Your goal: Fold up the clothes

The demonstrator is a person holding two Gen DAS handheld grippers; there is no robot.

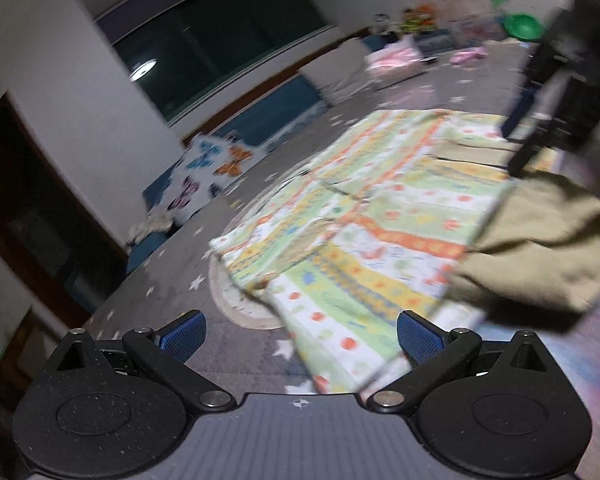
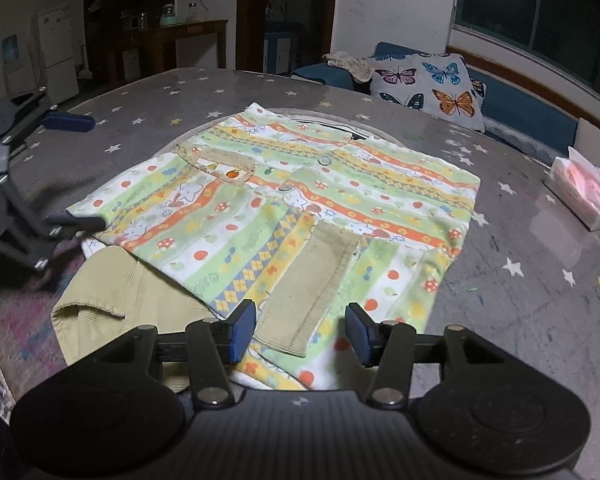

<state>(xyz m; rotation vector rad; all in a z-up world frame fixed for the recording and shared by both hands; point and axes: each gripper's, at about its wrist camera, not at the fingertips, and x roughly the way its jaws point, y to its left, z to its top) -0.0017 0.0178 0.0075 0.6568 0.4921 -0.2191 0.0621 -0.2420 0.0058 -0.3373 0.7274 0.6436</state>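
Observation:
A child's patterned garment (image 2: pixel 284 216) in green, orange, yellow and white lies spread flat on a grey star-print surface (image 2: pixel 160 96). It has buttons and tan corduroy trim (image 2: pixel 316 280). A tan corduroy piece (image 2: pixel 112 304) lies at its near left edge. My right gripper (image 2: pixel 300 332) is open, its blue pads just above the garment's near hem. My left gripper (image 1: pixel 300 336) is open over the garment's (image 1: pixel 360 232) corner; that view is blurred. The tan piece (image 1: pixel 540 252) lies to its right. The left gripper also shows at the left of the right wrist view (image 2: pixel 66 172), open.
A butterfly-print cushion (image 2: pixel 432 84) rests on a blue sofa at the back right. A pink tissue pack (image 2: pixel 584 192) lies on the surface at the right. A dark cabinet and a white fridge (image 2: pixel 58 52) stand at the far left. Toys (image 1: pixel 516 20) lie far off.

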